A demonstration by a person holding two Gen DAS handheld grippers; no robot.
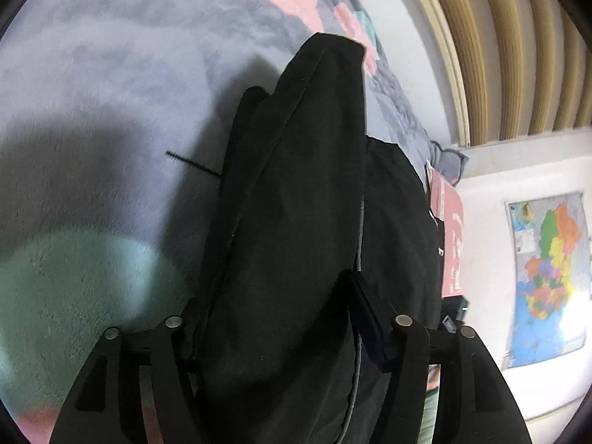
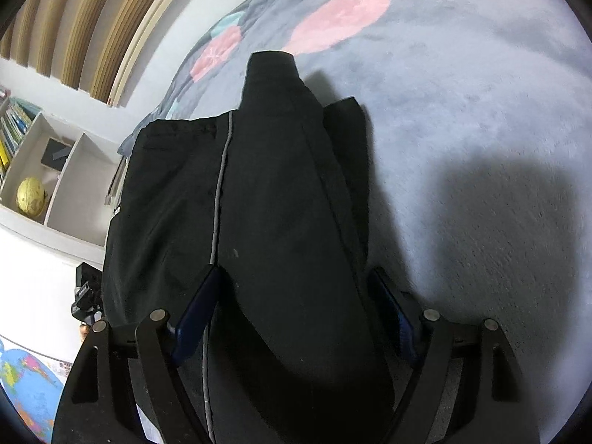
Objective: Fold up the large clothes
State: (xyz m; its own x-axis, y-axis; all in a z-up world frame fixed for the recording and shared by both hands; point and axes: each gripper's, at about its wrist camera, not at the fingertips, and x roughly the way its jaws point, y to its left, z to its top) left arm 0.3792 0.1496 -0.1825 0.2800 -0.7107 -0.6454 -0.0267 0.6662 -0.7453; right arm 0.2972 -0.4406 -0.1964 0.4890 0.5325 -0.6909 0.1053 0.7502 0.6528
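A large black garment [image 1: 296, 192] with a thin grey side stripe hangs in a long fold over a grey plush blanket [image 1: 111, 74]. My left gripper [image 1: 273, 318] is shut on the garment's near edge; the cloth bulges between the fingers and hides the left one. In the right wrist view the same black garment [image 2: 281, 203] drapes forward. My right gripper [image 2: 296, 307] is shut on it, with its blue pads [image 2: 196, 314] pressed against the thick fold. The far end of the garment rests on the blanket [image 2: 462, 111].
The blanket has pink and teal patches [image 2: 336, 18]. A slatted wooden wall [image 1: 499, 55] and a coloured map [image 1: 547, 277] are at the right of the left view. A white shelf with books and a gold globe [image 2: 31, 196] is at the left of the right view.
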